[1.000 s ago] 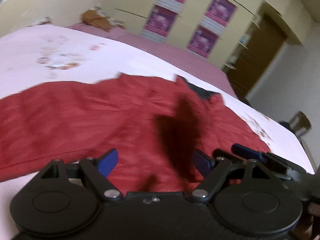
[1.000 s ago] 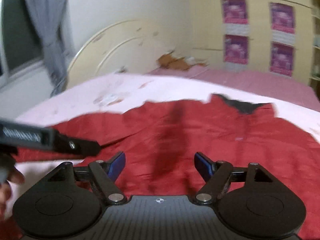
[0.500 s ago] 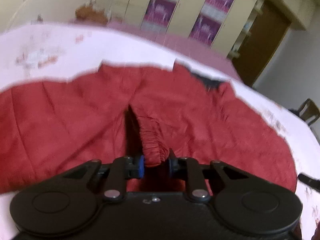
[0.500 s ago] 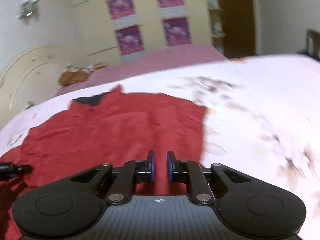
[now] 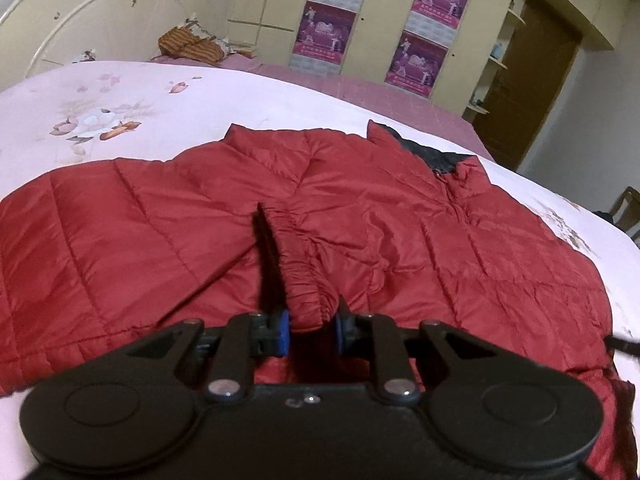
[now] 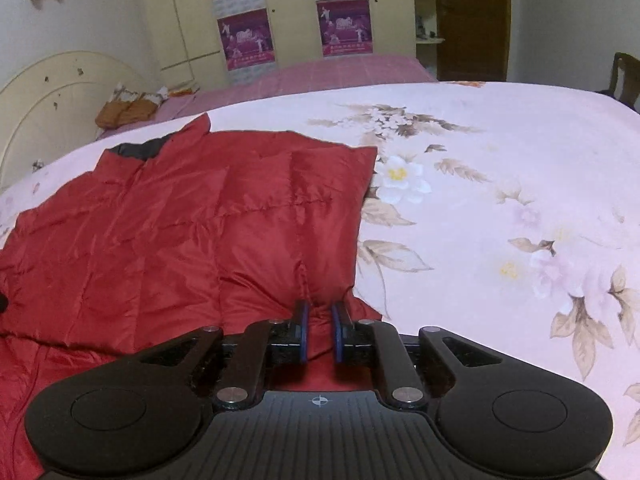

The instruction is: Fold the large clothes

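**Both grippers clamped on the red jacket, which lies spread on the bed**

Left wrist view. The red quilted jacket lies spread flat on the floral bedspread; the jacket serves as the reference landmark below. Its dark collar lining sits at the jacket's far edge, to the right of centre. A gathered elastic cuff is drawn up from the middle of the jacket toward the camera. The left gripper is closed on the near end of this cuff, with the blue pads pressed against the fabric on both sides. Beyond the jacket's far edge stands a cream headboard, with a brown bundle beside it. Further back, wardrobe doors carry purple posters. A brown door stands beyond the jacket's far right corner.

Right wrist view. The jacket fills the left half of the frame, its right side edge running along bare bedspread printed with flowers and leaves. The collar lining is at the jacket's far left corner. The right gripper is closed on a bunched fold of fabric at the jacket's near right corner; fabric bulges between the two pads. The headboard and the brown bundle lie beyond the collar end. The posters hang past the jacket's far edge.
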